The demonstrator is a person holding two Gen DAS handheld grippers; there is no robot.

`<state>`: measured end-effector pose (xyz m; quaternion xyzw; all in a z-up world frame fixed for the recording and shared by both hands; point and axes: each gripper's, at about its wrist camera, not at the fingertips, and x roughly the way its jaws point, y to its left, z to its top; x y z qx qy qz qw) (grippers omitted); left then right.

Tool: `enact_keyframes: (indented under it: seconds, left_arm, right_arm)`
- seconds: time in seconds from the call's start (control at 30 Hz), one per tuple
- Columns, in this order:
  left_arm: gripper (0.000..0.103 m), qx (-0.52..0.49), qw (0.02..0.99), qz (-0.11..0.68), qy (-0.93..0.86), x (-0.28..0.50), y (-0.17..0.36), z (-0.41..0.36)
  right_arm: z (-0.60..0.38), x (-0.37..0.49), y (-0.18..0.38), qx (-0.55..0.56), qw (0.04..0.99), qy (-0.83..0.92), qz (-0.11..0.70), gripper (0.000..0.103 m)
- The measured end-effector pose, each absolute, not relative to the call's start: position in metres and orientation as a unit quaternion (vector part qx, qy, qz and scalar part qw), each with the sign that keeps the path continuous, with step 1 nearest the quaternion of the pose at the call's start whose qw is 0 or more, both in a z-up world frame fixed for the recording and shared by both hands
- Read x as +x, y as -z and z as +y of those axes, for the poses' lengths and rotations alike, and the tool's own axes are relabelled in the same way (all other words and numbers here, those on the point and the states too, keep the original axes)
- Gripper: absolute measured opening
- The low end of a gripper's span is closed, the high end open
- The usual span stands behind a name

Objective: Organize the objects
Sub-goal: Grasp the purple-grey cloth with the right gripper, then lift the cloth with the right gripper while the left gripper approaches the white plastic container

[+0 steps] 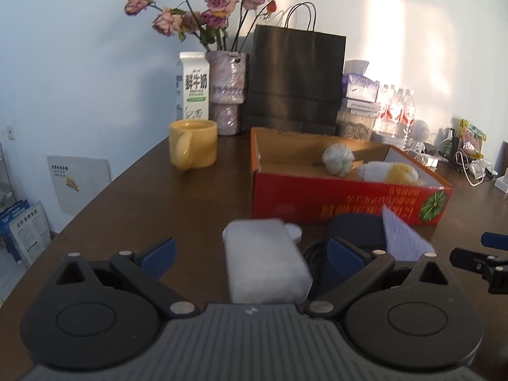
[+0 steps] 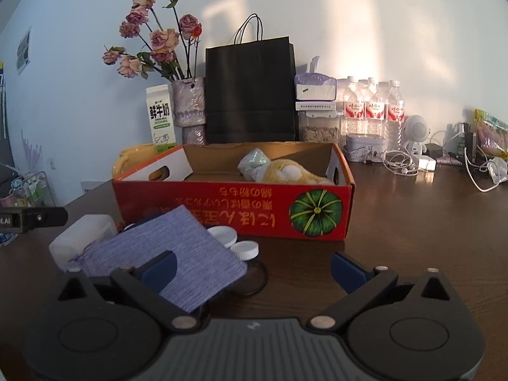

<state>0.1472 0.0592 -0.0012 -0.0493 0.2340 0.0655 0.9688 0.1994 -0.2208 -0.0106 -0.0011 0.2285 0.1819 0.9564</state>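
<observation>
A red cardboard box (image 1: 320, 200) stands on the brown table; it also shows in the right wrist view (image 2: 177, 203). Inside lie a pale green ball (image 1: 338, 159) and a yellow-white plush toy (image 1: 392, 171). A white translucent container (image 1: 265, 266) lies on the table between my left gripper's open fingers (image 1: 254, 257). A purple cloth (image 2: 168, 257) lies in front of the box over a dark object, beside two white lids (image 2: 233, 243). My right gripper (image 2: 254, 266) is open and empty, its left finger over the cloth's edge.
A yellow mug (image 1: 193, 143), a milk carton (image 1: 193, 85), a vase of dried roses (image 1: 226, 92) and a black paper bag (image 1: 293, 79) stand behind the box. Water bottles (image 2: 374, 108), cables and small items (image 2: 412, 158) crowd the back right.
</observation>
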Motion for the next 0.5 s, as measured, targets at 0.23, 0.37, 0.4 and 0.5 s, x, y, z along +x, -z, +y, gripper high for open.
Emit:
enact_keyframes:
  seconds: [0.23,0.37,0.4,0.5]
  left_arm:
    - [0.103,-0.058,0.968,0.233,-0.073,0.139,0.002,0.067]
    - [0.103,-0.063,0.968,0.231,-0.073,0.137,0.002,0.071]
    - [0.103,-0.064,0.968,0.231,-0.073,0.136,0.002,0.072]
    - [0.103,-0.068,0.967,0.233,-0.076,0.135,0.004,0.076]
  right_arm:
    - [-0.203,0.199,0.008,0.014,0.945,-0.209,0.250,0.103]
    - [-0.188,0.205,0.004,0.038,0.935,-0.228,0.268,0.103]
    - [-0.183,0.207,0.003,0.041,0.934,-0.230,0.272,0.103]
    - [-0.168,0.213,0.002,0.044,0.930,-0.232,0.281,0.103]
